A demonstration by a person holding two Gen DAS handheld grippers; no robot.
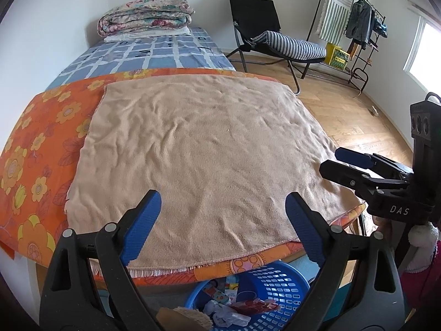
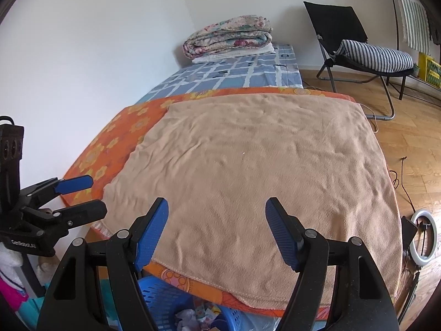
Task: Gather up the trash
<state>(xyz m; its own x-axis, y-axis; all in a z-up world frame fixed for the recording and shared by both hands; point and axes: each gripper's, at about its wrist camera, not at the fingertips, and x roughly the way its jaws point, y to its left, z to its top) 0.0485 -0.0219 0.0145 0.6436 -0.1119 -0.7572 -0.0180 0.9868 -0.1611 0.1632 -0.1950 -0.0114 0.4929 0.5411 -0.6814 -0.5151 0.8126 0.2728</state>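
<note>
A blue plastic basket (image 1: 278,281) stands on the floor under the near edge of the table, and is also seen in the right wrist view (image 2: 162,295). It holds trash: crumpled white plastic (image 1: 226,313), a red wrapper (image 1: 256,304) and printed packets (image 2: 205,313). My left gripper (image 1: 223,197) hovers open above the beige towel (image 1: 206,149), with nothing between its blue pads. My right gripper (image 2: 217,202) is open and empty too, over the same towel (image 2: 261,176). Each gripper shows at the edge of the other's view, the right (image 1: 332,161) and the left (image 2: 95,194).
The towel lies on an orange floral cloth (image 1: 41,143) over a low table. Behind are a bed with a folded quilt (image 1: 146,16), a black chair with a striped cushion (image 1: 289,45) and a clothes rack (image 1: 355,27). A ring light (image 2: 423,237) and cables lie on the wooden floor.
</note>
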